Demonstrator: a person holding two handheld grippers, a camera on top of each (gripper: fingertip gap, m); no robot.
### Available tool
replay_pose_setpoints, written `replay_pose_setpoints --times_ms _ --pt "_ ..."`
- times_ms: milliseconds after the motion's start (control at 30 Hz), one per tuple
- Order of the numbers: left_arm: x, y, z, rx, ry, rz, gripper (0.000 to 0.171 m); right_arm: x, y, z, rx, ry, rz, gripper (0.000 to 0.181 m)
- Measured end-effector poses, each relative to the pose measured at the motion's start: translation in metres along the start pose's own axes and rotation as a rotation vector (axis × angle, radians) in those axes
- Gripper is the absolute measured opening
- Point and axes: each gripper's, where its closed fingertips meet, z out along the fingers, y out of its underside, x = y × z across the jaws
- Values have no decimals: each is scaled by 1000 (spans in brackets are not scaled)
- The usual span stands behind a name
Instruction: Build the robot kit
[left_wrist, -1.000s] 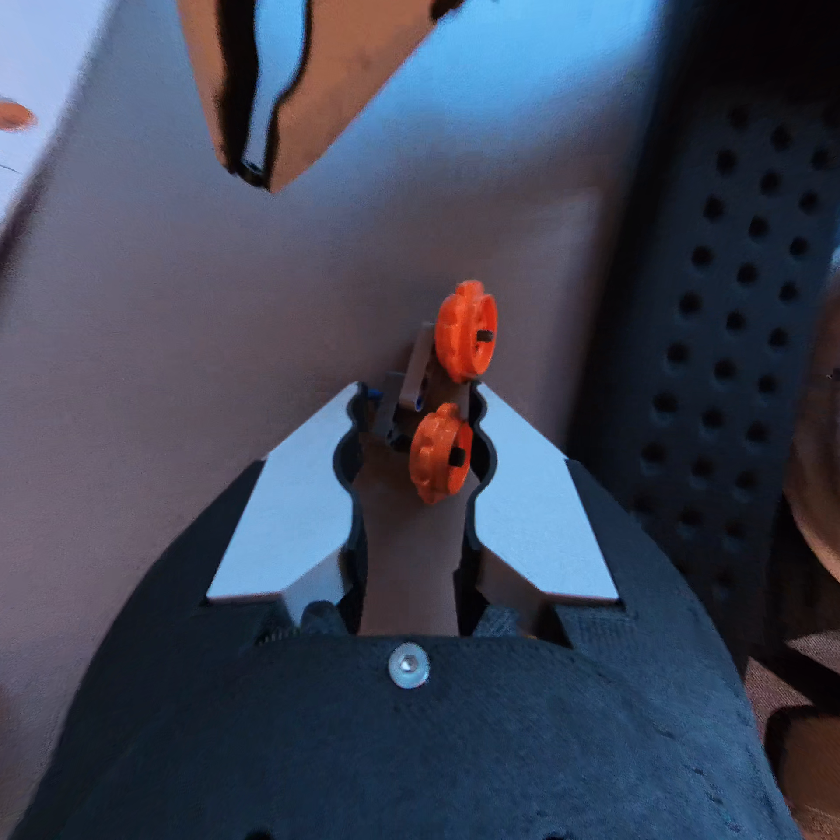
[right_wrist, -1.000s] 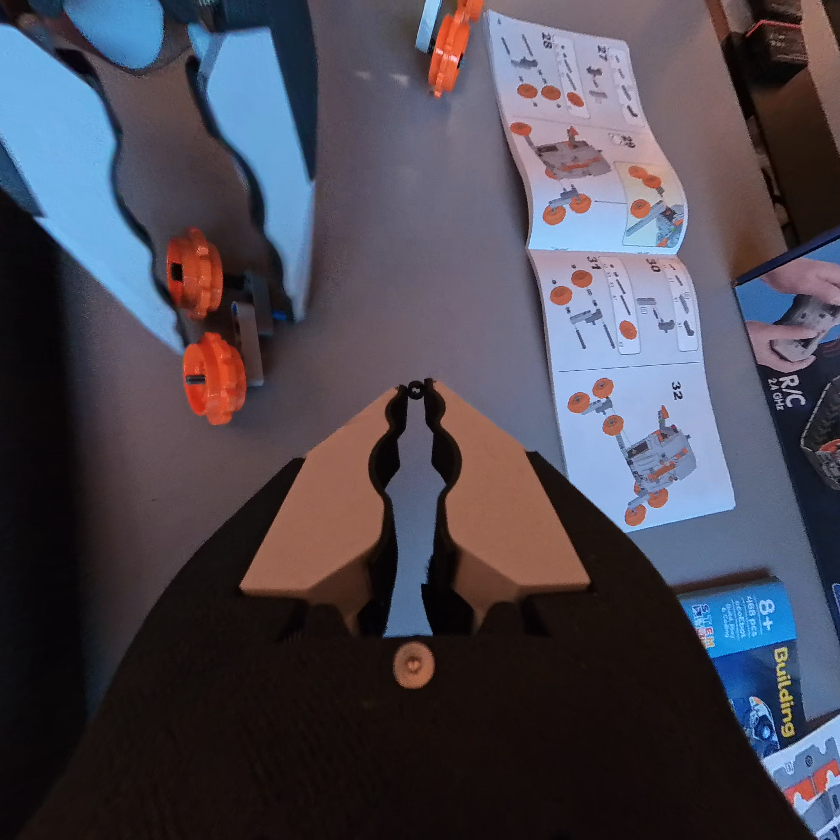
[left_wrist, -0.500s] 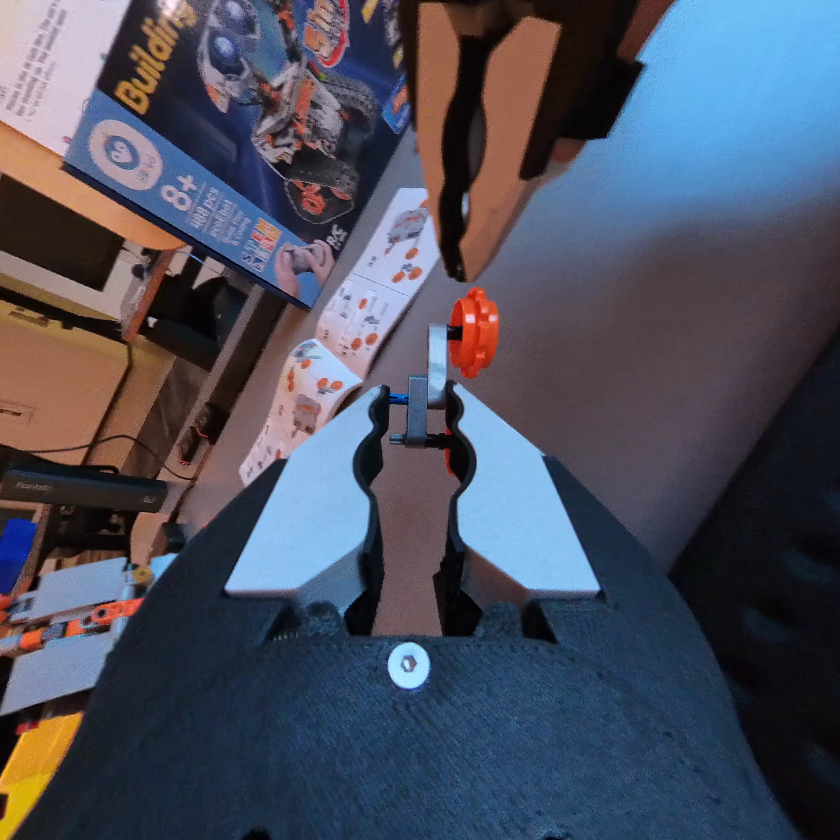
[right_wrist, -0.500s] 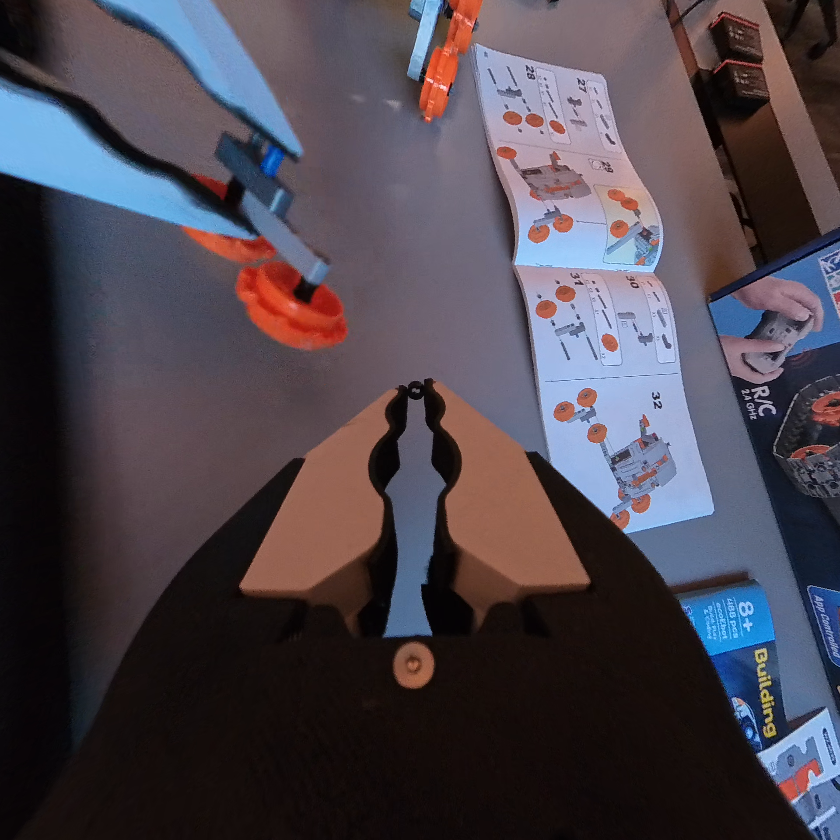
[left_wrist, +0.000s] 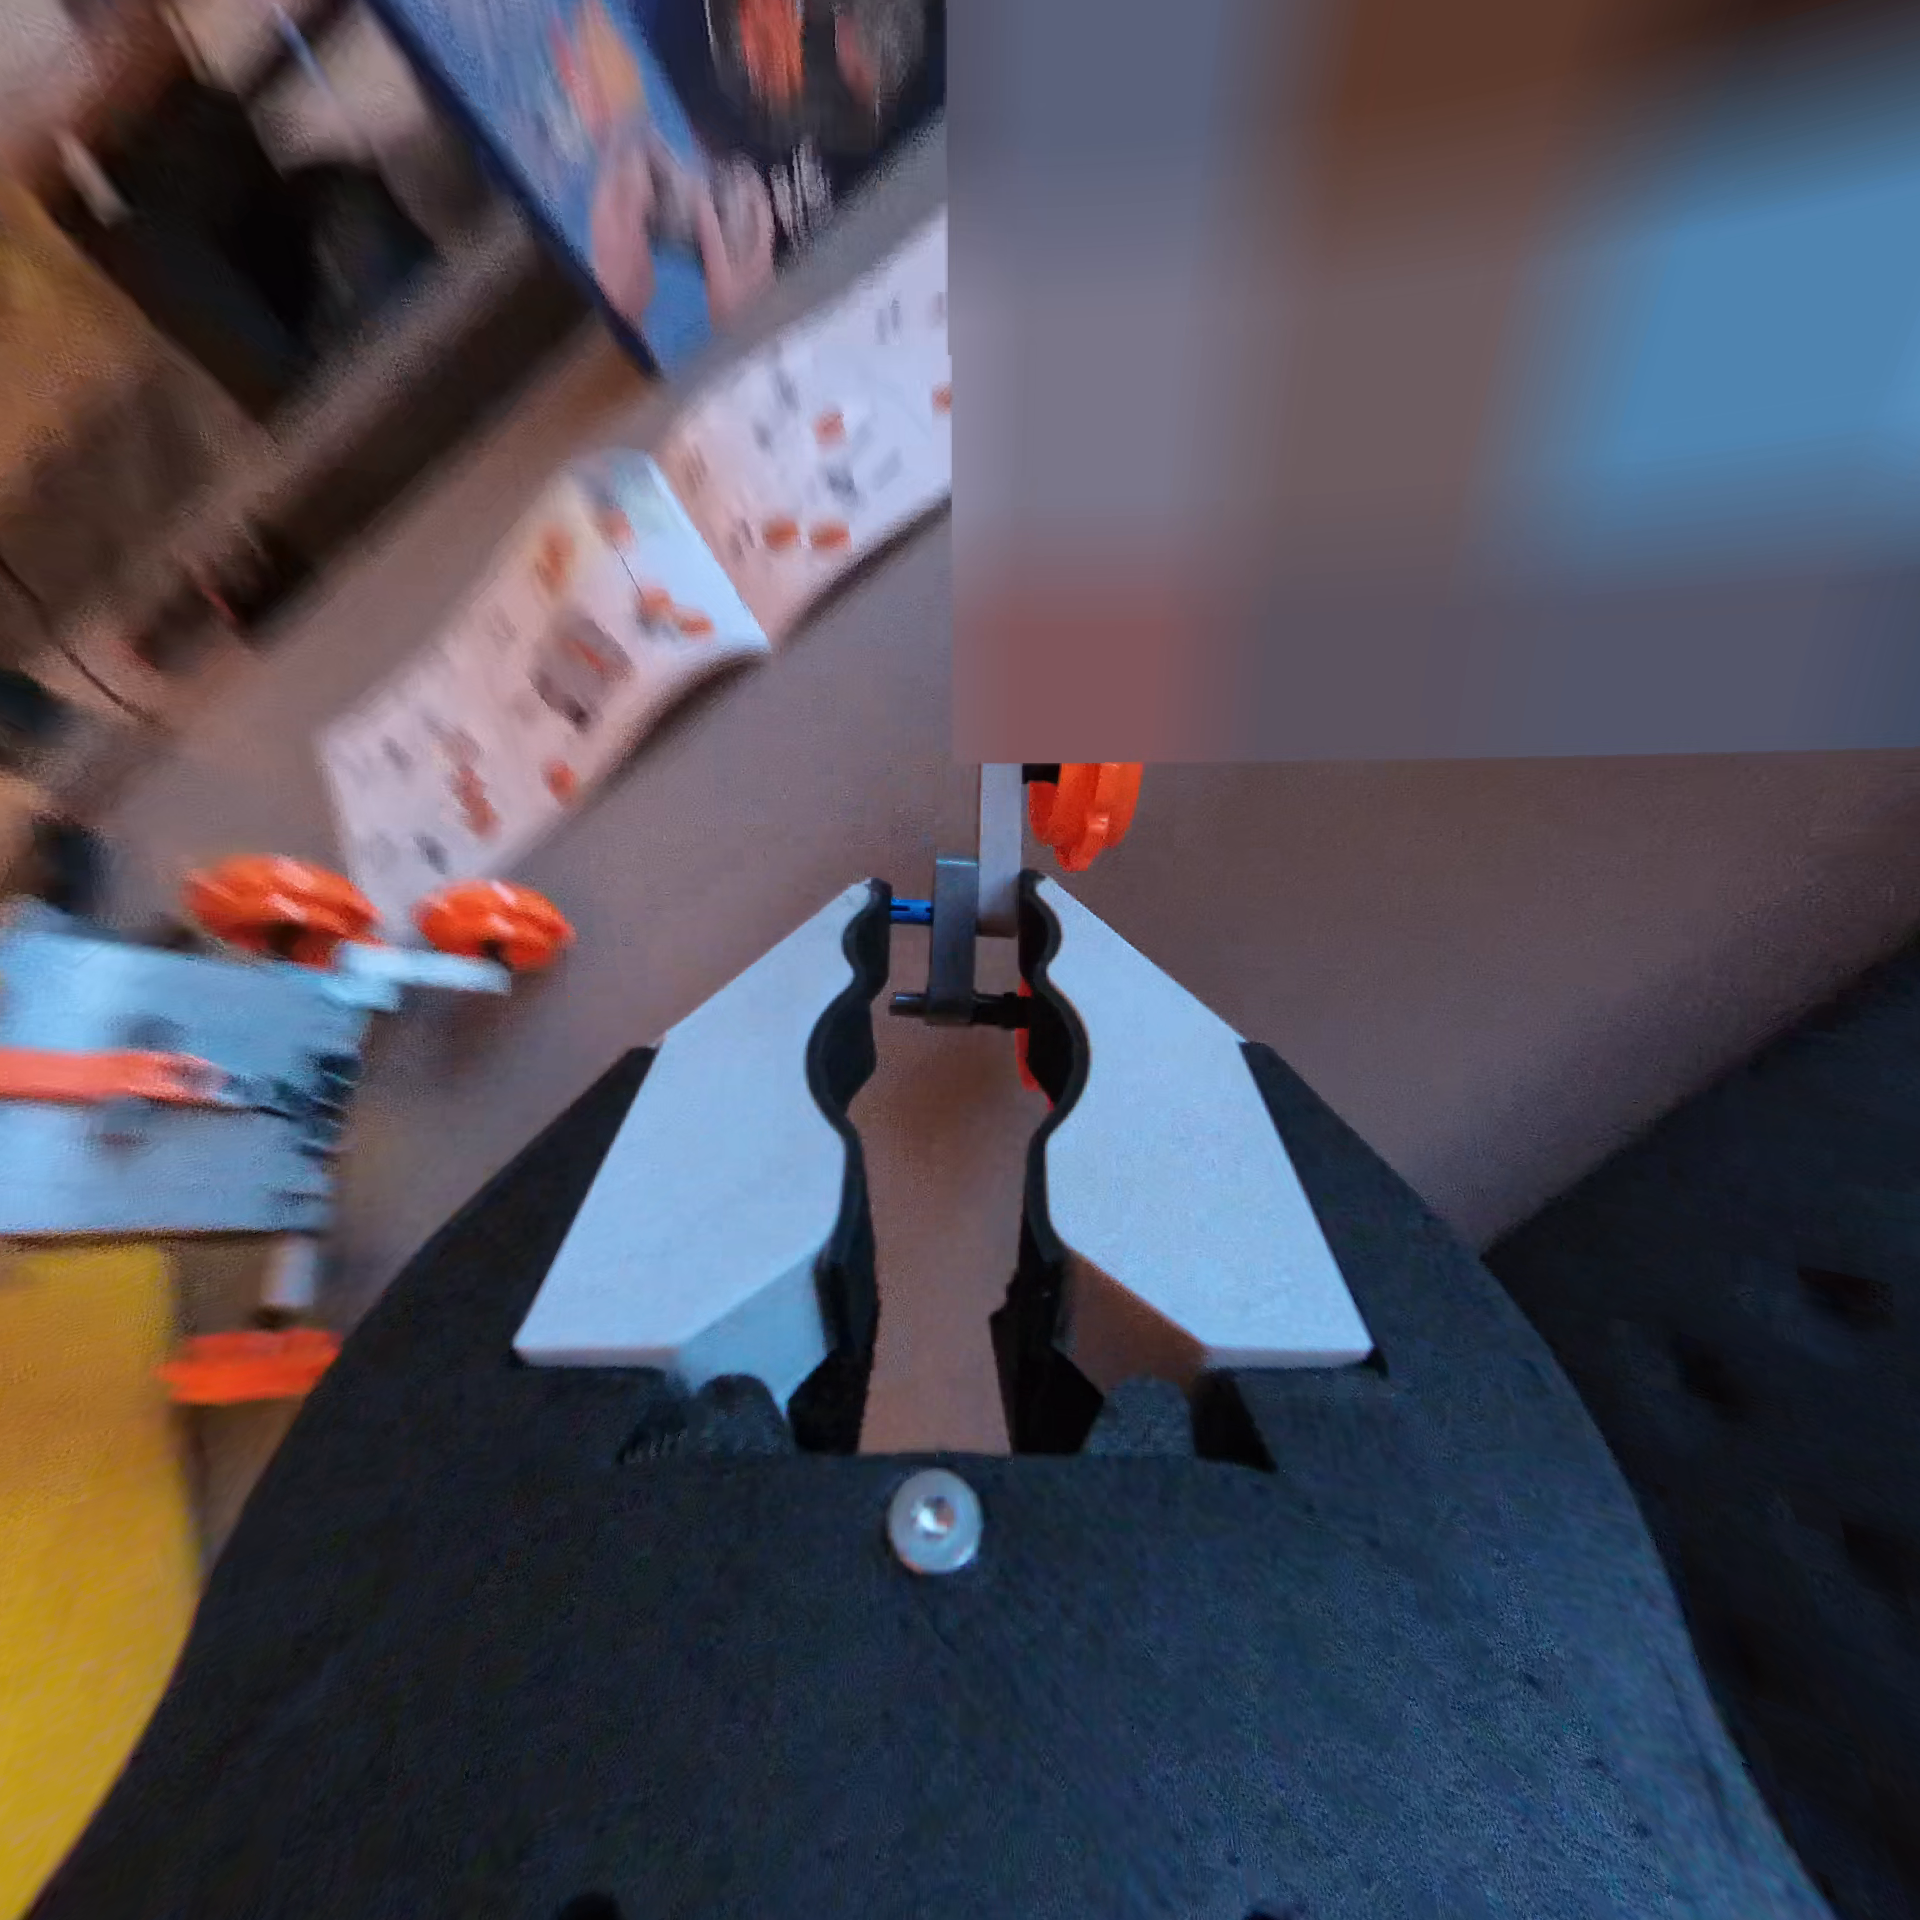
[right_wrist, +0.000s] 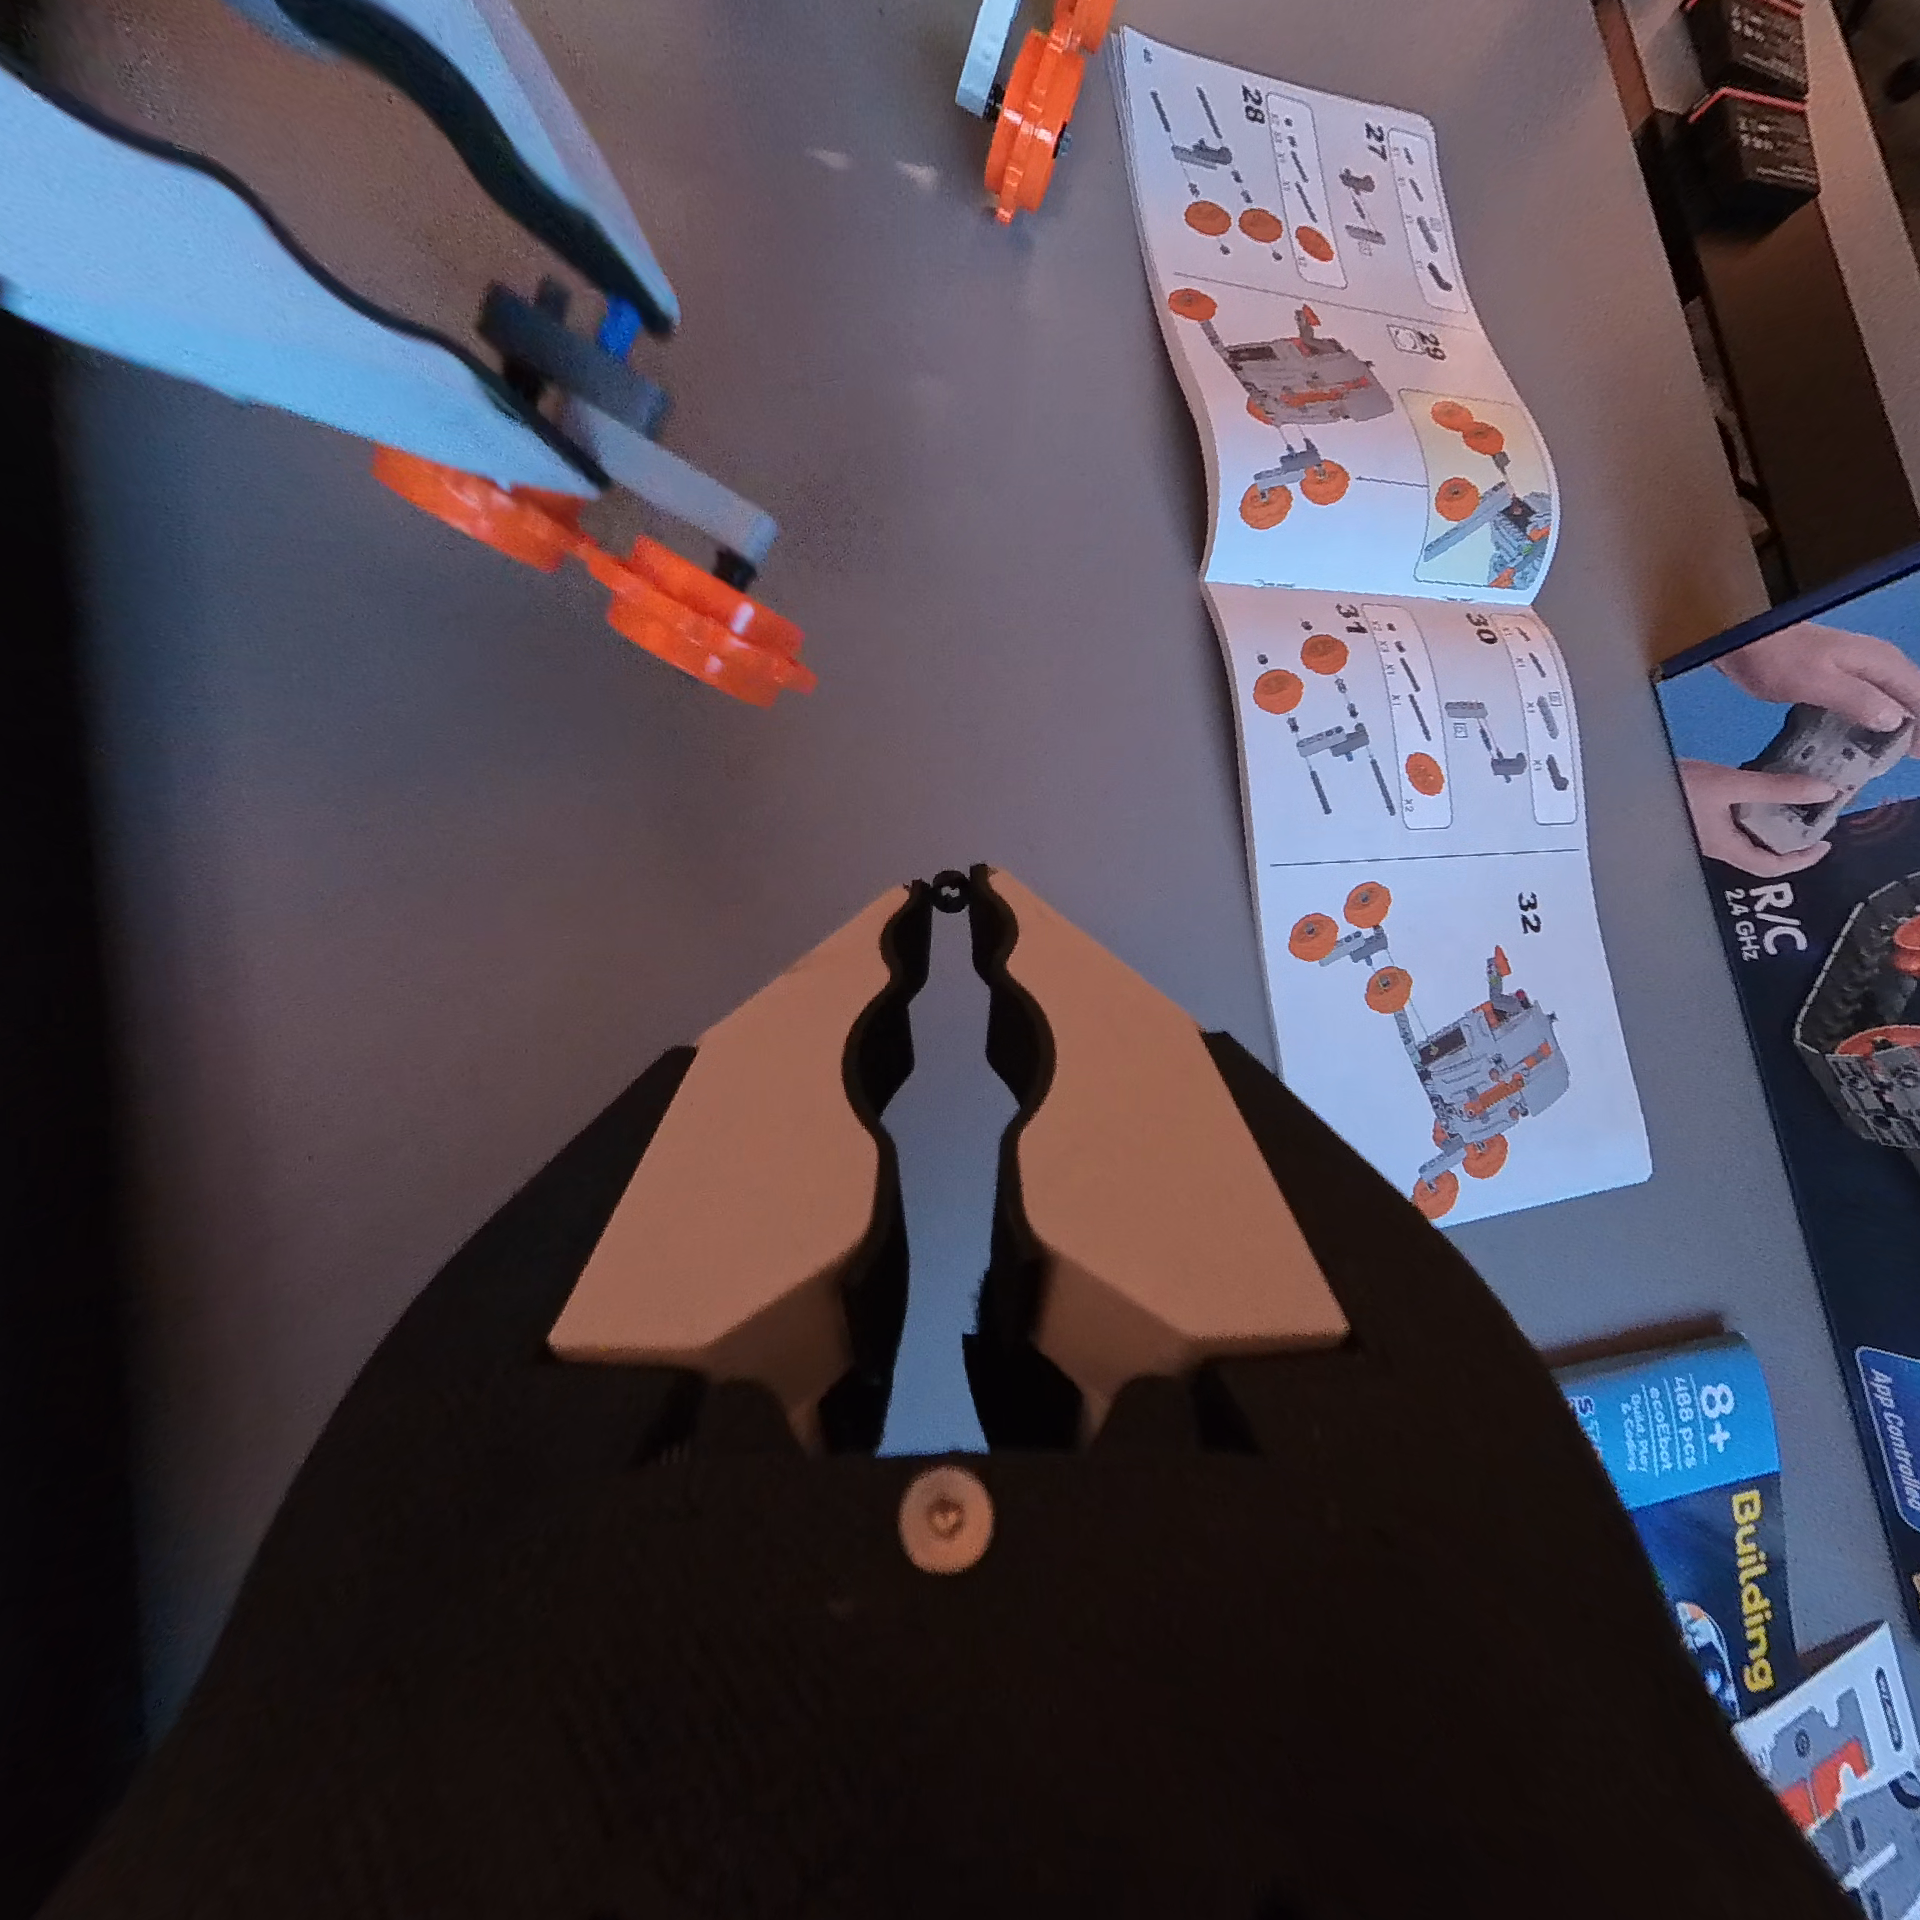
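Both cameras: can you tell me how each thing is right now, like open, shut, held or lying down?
Left gripper: shut on the wheel piece.
Wheel piece: grey bars with orange wheels, held above the table.
Right gripper: shut on a tiny black part.
Booklet: open, lying flat on the table.
Second wheel piece: lying on the table, untouched.
Box: lying on the table.

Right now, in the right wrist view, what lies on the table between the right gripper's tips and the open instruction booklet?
Nothing: that stretch of grey table is bare between the right gripper and the instruction booklet, as the right wrist view shows.
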Motion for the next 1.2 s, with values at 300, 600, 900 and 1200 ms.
replay_pose_setpoints --times_ms 300,600,900,1200 --pt "23 -1 24 -160 348 -166 23 1 10 5 -22 -31 27 7" --pt "4 2 -16 53 290 -382 39 15 22 11 -1 -76 107 7" --pt "11 7 -61 264 175 -342 66 32 27 12 98 -56 188 7" --pt "51 -46 -118 613 408 -325 116 40 -5 -12 359 143 186 6"
